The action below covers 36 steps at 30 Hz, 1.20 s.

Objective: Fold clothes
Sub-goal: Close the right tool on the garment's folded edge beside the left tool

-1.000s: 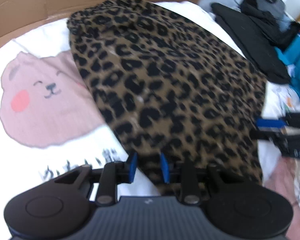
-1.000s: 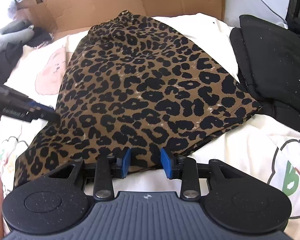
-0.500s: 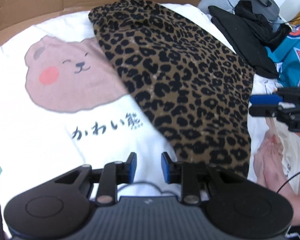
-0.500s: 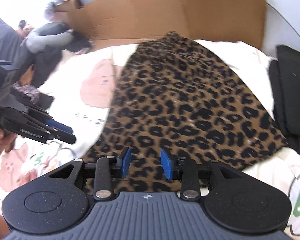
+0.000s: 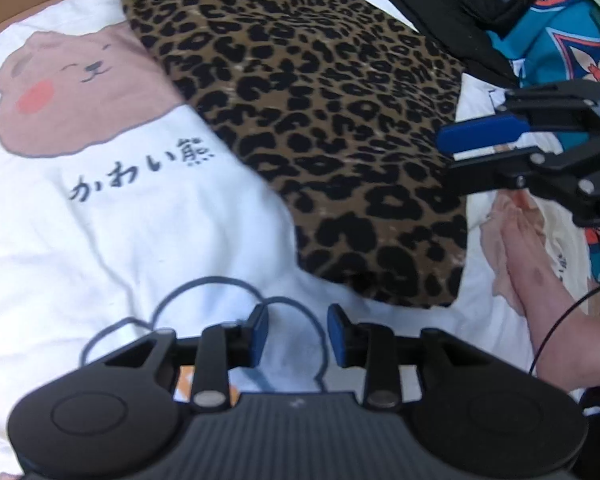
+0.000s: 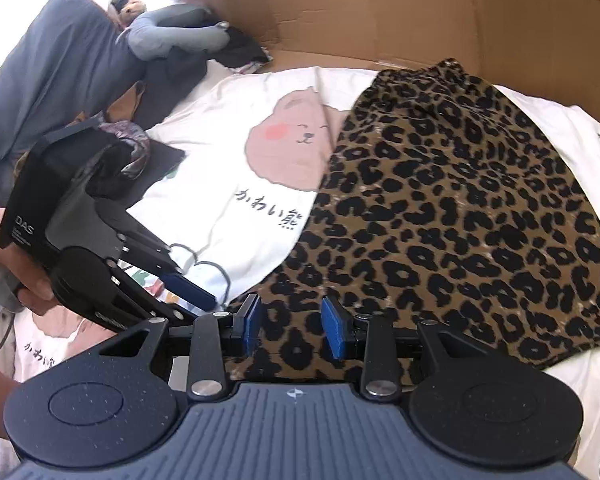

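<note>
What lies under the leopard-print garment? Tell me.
The leopard-print garment lies on a white sheet printed with a pink bear. Its edge overlaps one side of the bear, beside the black lettering. Whatever else is beneath the garment is hidden.

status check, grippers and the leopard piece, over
Left gripper open, empty, over the white bear sheet. Right gripper open above the leopard garment, not gripping. Garment lies flat; nothing blocking.

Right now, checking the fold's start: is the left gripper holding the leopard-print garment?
No, the left gripper is open over the white bedsheet, apart from the leopard-print garment.
</note>
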Available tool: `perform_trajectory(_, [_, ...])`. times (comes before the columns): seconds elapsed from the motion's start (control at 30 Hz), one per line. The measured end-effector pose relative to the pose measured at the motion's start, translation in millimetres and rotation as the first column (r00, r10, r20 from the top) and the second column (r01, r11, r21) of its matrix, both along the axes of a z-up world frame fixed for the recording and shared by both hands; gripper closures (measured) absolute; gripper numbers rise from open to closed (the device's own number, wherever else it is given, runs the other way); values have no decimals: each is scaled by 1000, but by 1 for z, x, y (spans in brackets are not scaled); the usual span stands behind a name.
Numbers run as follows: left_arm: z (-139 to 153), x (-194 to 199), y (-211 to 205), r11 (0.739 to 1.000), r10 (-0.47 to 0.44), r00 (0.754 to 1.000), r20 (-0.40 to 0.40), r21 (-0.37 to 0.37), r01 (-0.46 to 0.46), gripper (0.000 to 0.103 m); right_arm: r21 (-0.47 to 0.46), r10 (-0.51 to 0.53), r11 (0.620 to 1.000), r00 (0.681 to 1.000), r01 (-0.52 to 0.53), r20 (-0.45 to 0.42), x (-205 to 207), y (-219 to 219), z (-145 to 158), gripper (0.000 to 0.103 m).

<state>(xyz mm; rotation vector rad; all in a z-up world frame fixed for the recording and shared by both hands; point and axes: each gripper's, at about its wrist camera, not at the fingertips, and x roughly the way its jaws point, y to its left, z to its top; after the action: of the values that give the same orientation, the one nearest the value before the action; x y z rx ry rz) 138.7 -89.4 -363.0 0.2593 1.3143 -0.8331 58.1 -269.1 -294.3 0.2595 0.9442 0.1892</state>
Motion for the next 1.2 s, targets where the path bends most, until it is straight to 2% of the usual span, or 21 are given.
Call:
perform_trajectory(0.13, [-2,2,-1,999,43,999,10,-28,-43,69,12,21,1000,1000,-21,-4,0,6,0,63])
perform_trajectory(0.33, [11,5,9,982,129,992,6,-136,-127,67,15,59,998,998,-59,-8,-2,15,-3,63])
perform_trajectory(0.43, [17,13,12,970,160,987,-16,-185,-160,66,-45,94,995,996,-94,2,-5,24,0,62])
perform_trajectory(0.5, [19,17,10,960,182,983,-37,-208,-186,65,-92,121,988,993,-120,12,-7,30,2,52])
perform_trajectory(0.67, [22,21,8,948,202,977,-62,-239,-211,65,-149,189,972,981,-182,40,-13,42,6,45])
perform_trajectory(0.9, [22,24,11,930,233,967,-101,-266,-252,65,-237,202,953,978,-186,43,-14,47,-1,47])
perform_trajectory(0.93, [22,24,12,928,237,966,-106,-269,-257,65,-244,199,952,979,-182,46,-15,46,-1,48])
perform_trajectory(1.03, [20,23,13,928,236,965,-114,-269,-259,65,-241,179,957,983,-161,52,-15,41,0,66])
perform_trajectory(1.1, [18,22,13,929,235,965,-118,-264,-259,61,-240,161,960,985,-142,61,-15,37,1,79])
perform_trajectory(1.17, [16,19,12,929,238,963,-126,-261,-263,52,-224,133,968,988,-114,73,-14,31,3,84])
perform_trajectory(1.2, [14,18,11,927,245,961,-131,-258,-272,51,-218,120,971,990,-101,79,-14,28,4,86])
